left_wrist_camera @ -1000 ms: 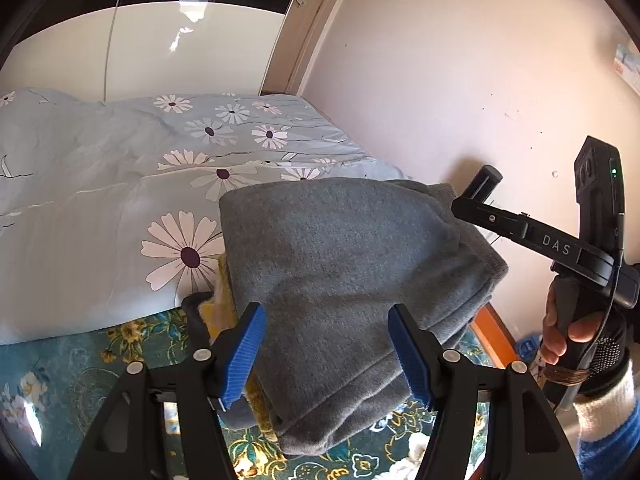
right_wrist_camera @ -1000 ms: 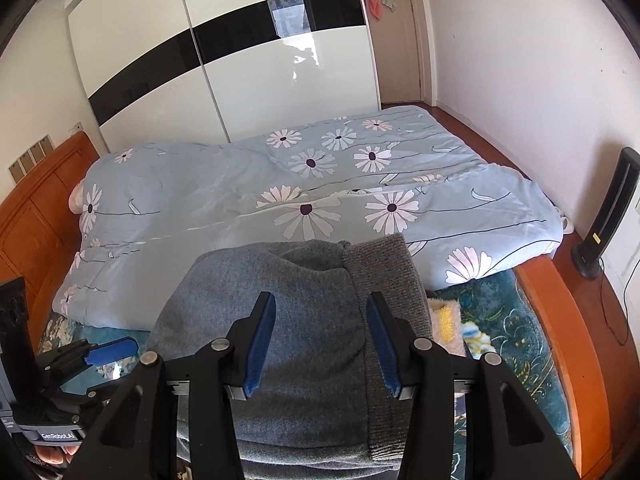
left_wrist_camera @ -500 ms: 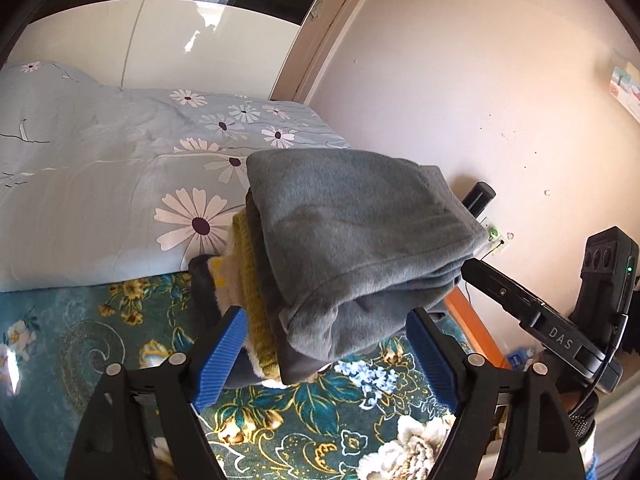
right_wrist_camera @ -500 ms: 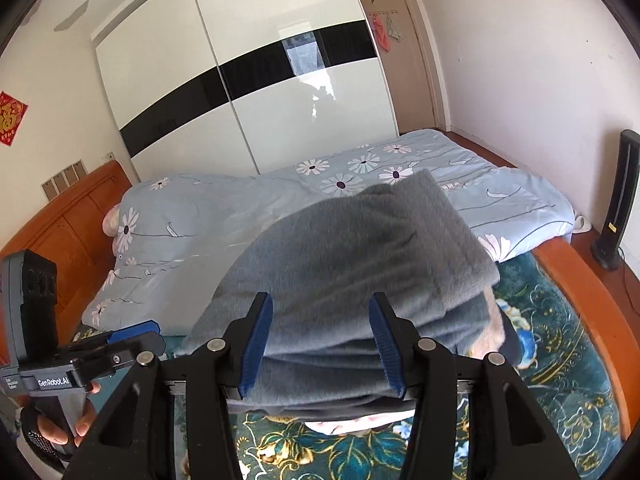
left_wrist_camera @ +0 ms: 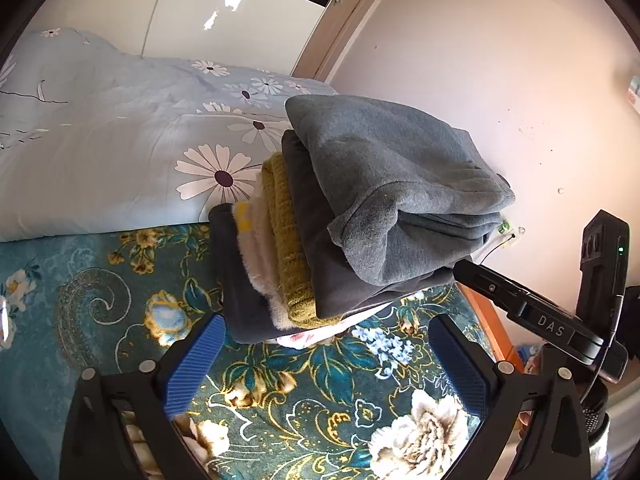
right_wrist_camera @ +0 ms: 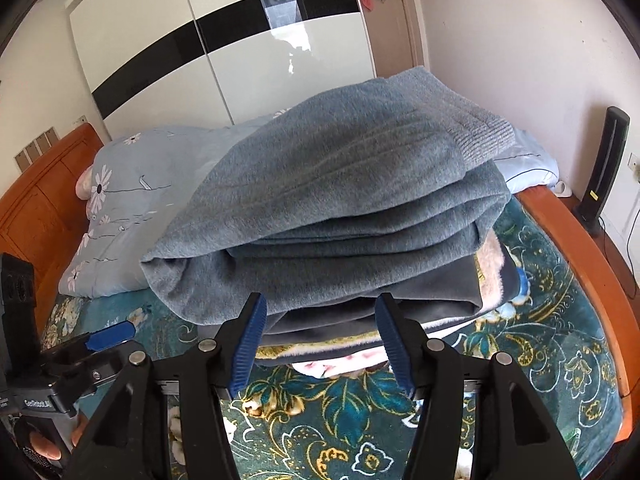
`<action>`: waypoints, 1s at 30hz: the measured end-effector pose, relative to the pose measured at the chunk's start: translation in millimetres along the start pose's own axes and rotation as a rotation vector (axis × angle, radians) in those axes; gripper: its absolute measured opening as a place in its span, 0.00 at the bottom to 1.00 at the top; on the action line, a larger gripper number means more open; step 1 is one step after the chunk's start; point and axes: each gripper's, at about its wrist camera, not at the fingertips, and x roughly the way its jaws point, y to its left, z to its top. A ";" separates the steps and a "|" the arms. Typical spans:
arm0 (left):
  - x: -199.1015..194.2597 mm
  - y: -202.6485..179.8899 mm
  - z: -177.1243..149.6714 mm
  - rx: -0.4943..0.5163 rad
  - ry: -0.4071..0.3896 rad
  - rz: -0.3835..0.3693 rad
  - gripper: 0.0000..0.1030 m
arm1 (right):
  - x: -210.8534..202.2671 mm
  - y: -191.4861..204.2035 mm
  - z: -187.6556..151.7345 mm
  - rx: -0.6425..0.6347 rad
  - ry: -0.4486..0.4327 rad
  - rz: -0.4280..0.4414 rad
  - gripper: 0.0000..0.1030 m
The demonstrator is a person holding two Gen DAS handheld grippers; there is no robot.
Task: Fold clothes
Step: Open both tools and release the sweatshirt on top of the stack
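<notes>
left gripper [left_wrist_camera: 326, 364] fingers wide and opening, nothing between, short of the stack | right gripper [right_wrist_camera: 318, 350] fingers parted, opening, bare, at stack's front edge | grey sweater [right_wrist_camera: 340, 208] folded atop stacked clothes [left_wrist_camera: 276, 264] on floral bedspread [left_wrist_camera: 120, 312], likely just set down | left view alone shows yellow, cream layers; right view alone the headboard [right_wrist_camera: 44, 184]

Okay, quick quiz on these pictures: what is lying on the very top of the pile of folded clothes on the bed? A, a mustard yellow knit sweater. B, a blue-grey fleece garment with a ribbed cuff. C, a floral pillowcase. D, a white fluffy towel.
B: the folded blue-grey fleece garment with a ribbed cuff crowns the pile, while the mustard yellow knit sits sandwiched lower down in the pile.
</notes>
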 end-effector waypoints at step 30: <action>4.2 -18.3 -17.9 0.117 -0.050 0.191 1.00 | -2.0 24.3 -26.6 -0.148 0.039 -0.144 0.93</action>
